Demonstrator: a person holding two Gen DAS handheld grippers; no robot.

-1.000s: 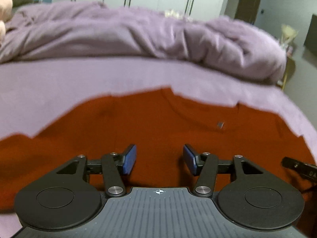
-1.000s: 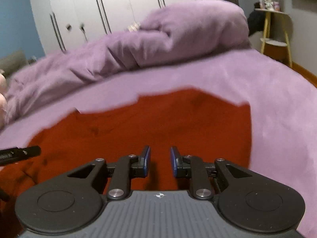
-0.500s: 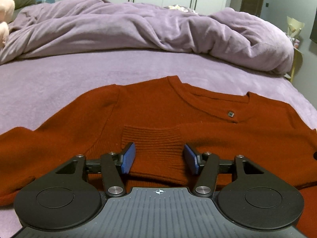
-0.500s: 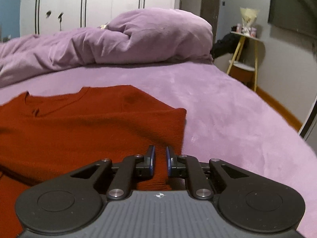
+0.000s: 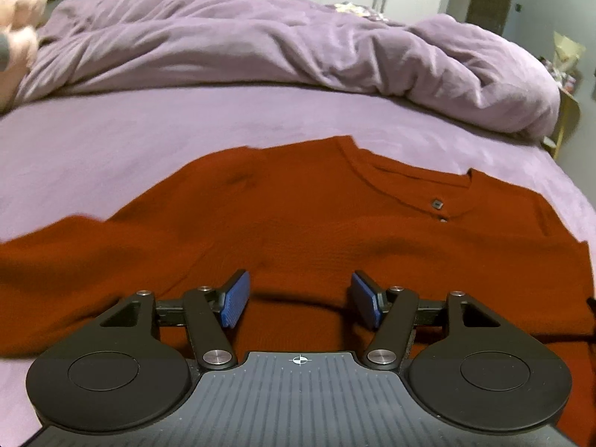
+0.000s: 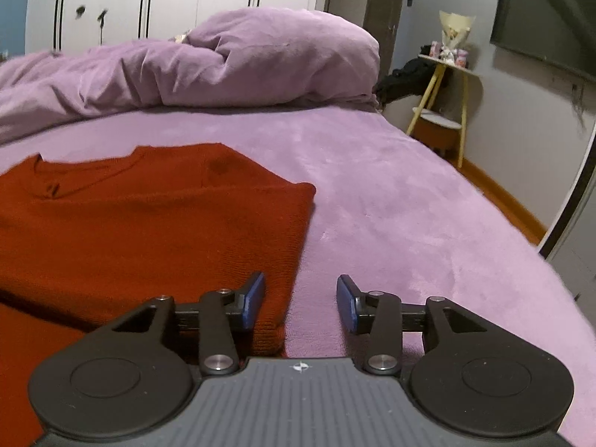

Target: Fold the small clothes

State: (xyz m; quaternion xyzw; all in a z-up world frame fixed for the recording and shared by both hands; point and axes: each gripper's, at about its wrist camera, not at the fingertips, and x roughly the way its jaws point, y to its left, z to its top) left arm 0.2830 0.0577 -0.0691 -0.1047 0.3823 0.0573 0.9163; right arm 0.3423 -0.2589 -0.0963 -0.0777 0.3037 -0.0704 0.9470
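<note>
A rust-red knit sweater (image 5: 298, 231) lies flat on the purple bed, neckline and small buttons facing me. Its right sleeve is folded across the body; the folded edge shows in the right wrist view (image 6: 156, 231). My left gripper (image 5: 300, 303) is open and empty, low over the sweater's middle. My right gripper (image 6: 301, 303) is open and empty at the sweater's right folded edge, with the left finger over the cloth and the right finger over bare sheet. The sweater's left sleeve (image 5: 56, 260) stretches out to the left.
A crumpled purple duvet (image 5: 298, 48) is piled along the far side of the bed. The bed's right edge (image 6: 503, 231) drops to the floor, with a yellow-legged side table (image 6: 443, 104) beyond. A pink plush (image 5: 18, 37) sits at the far left.
My right gripper has opened and let go of the folded sleeve cloth, which now lies on the sweater. My left gripper stays open and has shifted slightly over the sweater.
</note>
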